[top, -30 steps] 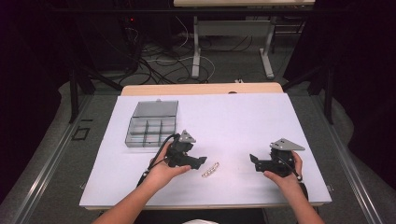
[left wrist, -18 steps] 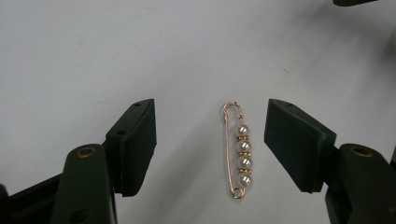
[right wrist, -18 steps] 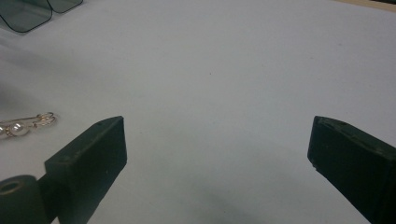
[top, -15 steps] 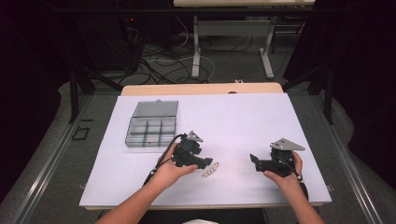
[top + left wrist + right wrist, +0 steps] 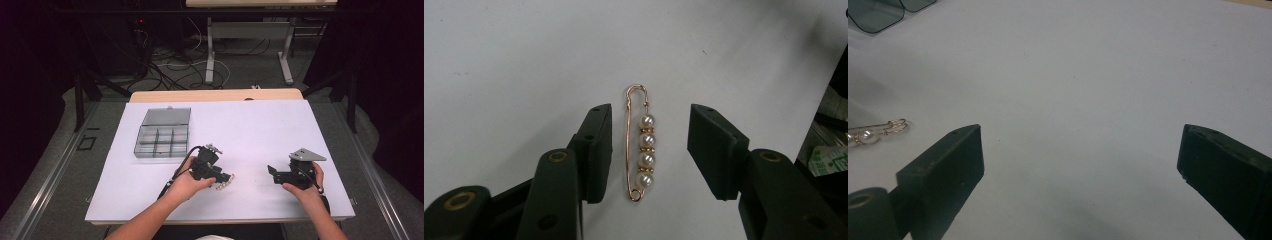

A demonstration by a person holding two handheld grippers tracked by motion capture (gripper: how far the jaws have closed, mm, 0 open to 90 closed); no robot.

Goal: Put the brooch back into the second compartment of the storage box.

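A gold safety-pin brooch [image 5: 639,145] strung with several pearls lies flat on the white table [image 5: 250,130]. My left gripper [image 5: 649,150] is open and straddles it, one jaw on each side, neither touching. From above, the left gripper [image 5: 223,178] sits over the brooch [image 5: 224,182] at the table's front middle. My right gripper [image 5: 271,172] rests to the right, wide open with nothing between its jaws. In the right gripper view the right gripper [image 5: 1080,160] faces bare table, with the brooch's end [image 5: 878,131] at the far left.
A clear plastic compartment box [image 5: 163,134] with its lid folded back stands at the back left of the table; its corner [image 5: 878,12] shows in the right gripper view. Table legs and cables [image 5: 200,60] lie on the floor beyond.
My left gripper has moved right and forward until its jaws sit on either side of the brooch. The right gripper has stayed put.
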